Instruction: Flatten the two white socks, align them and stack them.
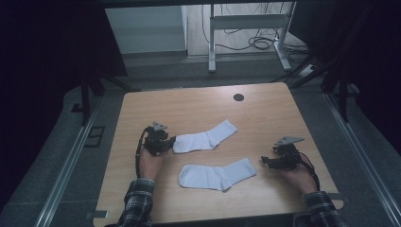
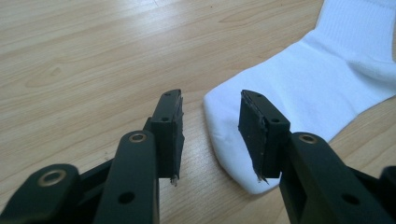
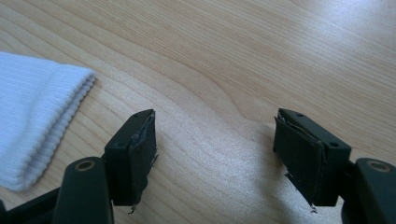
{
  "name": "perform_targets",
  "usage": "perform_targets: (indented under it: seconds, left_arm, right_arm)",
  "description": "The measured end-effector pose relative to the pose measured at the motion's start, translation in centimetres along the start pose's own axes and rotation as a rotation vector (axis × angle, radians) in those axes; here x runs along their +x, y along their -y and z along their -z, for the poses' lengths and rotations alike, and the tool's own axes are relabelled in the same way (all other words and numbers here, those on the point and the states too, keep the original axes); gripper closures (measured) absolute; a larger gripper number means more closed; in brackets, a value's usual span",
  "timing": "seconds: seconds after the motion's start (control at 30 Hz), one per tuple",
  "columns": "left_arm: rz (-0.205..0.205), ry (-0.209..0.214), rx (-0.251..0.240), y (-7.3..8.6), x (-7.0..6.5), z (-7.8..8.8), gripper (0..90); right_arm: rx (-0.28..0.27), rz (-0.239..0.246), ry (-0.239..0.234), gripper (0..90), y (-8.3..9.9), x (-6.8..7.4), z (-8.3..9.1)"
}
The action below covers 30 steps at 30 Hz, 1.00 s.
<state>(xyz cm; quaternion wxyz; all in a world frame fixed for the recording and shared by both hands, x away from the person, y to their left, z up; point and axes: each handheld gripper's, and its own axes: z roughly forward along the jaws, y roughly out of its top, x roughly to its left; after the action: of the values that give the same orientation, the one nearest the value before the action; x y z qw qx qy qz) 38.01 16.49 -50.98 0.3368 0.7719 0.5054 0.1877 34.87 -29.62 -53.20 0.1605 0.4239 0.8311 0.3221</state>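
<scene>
Wooden table (image 1: 198,113), sock toe (image 2: 243,154) just beside parted left gripper (image 2: 210,116), ungripped.

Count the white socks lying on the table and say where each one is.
2. The far sock lies mid-table, its toe at the left gripper. The near sock lies closer to the person. None looks hidden.
</scene>
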Motion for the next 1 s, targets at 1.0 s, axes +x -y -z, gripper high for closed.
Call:
perform_targets:
  seconds: [1.0]
  left_arm:
    - [0.025,0.001,-0.014,2.4,0.7,-2.4,52.4]
  right_arm:
    - [-0.061,-0.059,-0.062,44.8,-5.6,0.2,-1.7]
